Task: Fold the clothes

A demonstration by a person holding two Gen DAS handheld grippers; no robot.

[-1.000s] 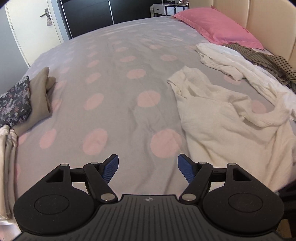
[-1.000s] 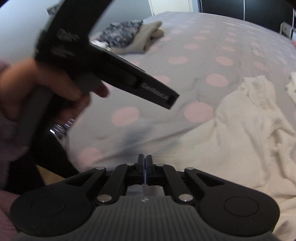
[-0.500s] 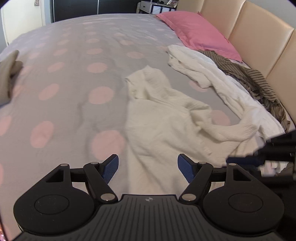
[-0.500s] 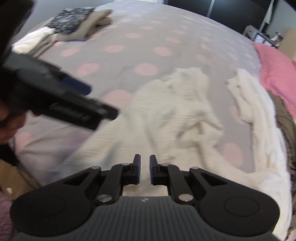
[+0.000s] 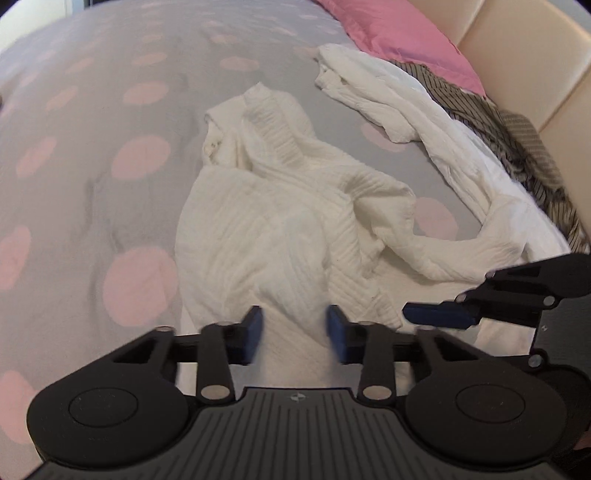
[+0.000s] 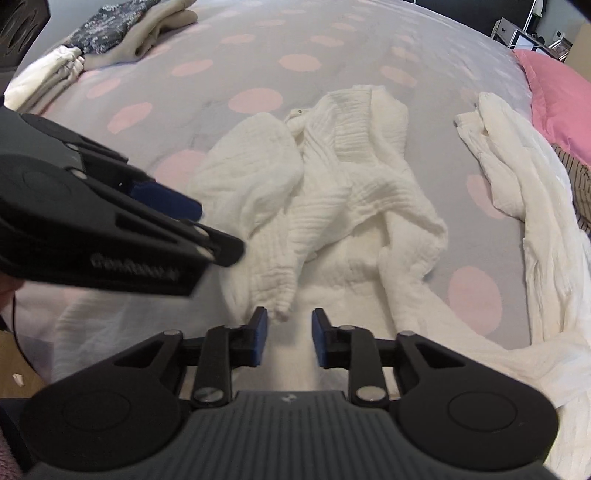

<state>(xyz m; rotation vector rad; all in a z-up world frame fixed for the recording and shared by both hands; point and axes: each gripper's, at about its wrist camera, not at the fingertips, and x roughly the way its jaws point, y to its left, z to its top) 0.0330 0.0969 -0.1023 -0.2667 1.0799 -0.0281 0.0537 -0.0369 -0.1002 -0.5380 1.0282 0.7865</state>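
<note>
A crumpled cream ribbed garment (image 5: 288,229) (image 6: 332,192) lies on the grey bedspread with pink dots (image 5: 110,147). My left gripper (image 5: 295,332) hangs over the garment's near end. Its jaws are closing, the blue pads are still apart, and cloth lies under the gap. My right gripper (image 6: 290,336) is over the near hem beside a cuff. Its jaws are closing too, and nothing is pinched between the pads. Each gripper shows in the other's view: the right gripper (image 5: 424,317) at the right edge, the left gripper (image 6: 214,229) at the left.
A long white garment (image 5: 424,122) (image 6: 535,206) and a striped one (image 5: 517,147) lie by the beige headboard (image 5: 535,74). A pink pillow (image 5: 399,33) is at the bed's head. Folded clothes (image 6: 110,48) are stacked at the far left corner.
Both grippers swung over and down toward the cream garment. The left jaws have narrowed. The right jaws went from shut to apart.
</note>
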